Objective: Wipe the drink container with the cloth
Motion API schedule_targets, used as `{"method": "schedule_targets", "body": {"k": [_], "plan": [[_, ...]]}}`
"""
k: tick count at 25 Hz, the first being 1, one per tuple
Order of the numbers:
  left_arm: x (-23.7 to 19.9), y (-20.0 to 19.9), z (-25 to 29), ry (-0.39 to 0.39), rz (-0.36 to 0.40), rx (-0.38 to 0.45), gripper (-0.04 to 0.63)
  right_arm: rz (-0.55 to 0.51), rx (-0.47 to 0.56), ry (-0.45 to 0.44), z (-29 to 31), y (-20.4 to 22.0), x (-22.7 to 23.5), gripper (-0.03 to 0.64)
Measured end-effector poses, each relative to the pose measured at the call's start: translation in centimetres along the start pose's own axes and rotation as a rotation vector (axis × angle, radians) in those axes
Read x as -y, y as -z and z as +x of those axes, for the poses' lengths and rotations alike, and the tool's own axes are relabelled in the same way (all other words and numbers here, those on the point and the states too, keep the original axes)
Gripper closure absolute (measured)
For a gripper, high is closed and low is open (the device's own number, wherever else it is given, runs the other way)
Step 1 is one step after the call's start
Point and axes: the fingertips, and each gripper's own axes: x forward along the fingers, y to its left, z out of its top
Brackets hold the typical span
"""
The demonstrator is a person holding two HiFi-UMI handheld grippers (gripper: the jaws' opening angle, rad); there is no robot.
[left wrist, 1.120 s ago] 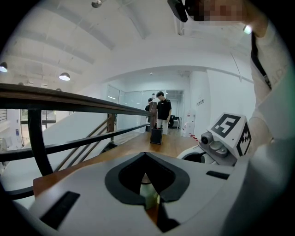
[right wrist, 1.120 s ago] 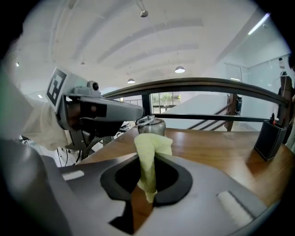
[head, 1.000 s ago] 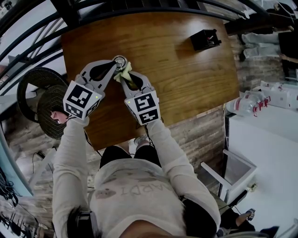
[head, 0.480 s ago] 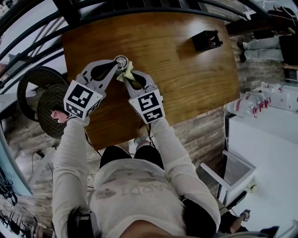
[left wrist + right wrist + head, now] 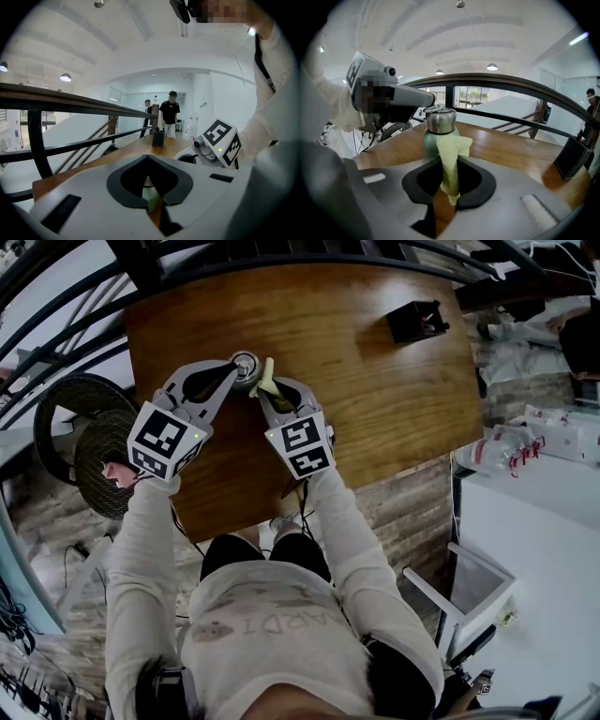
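The green bottle [image 5: 245, 365] stands on the wooden tabletop [image 5: 375, 399]. The left gripper [image 5: 232, 374] has its fingers closed on the bottle's silver top. The right gripper [image 5: 266, 393] has its fingers pinching the yellow cloth [image 5: 450, 159], which touches the bottle's side.

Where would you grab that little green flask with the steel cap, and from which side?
Probably near the steel cap, from the side away from the cloth. The flask stands upright with the cloth against one flank; the left gripper grips it up there, the right gripper pinches the cloth.
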Motion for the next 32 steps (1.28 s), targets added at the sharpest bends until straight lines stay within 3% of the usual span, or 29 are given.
{"method": "schedule_targets", "body": {"k": [10,21,28,32], "plan": [[0.0,-0.1,0.1,0.003,-0.011,0.01,0.591,0.023,-0.056,0.049,1.8,1.6,1.7,0.557],[0.0,0.0,-0.2,0.001,-0.012,0.018,0.591,0.047,-0.084,0.035,2.1,3.0,0.0,0.558],[-0.1,-0.1,-0.2,-0.015,-0.011,0.018,0.591,0.119,-0.021,0.061,0.2,2.3,0.7,0.558],[0.2,-0.1,-0.7,-0.061,0.038,0.003,0.591,0.156,0.035,0.065,-1.8,1.5,0.5,0.557]]}}
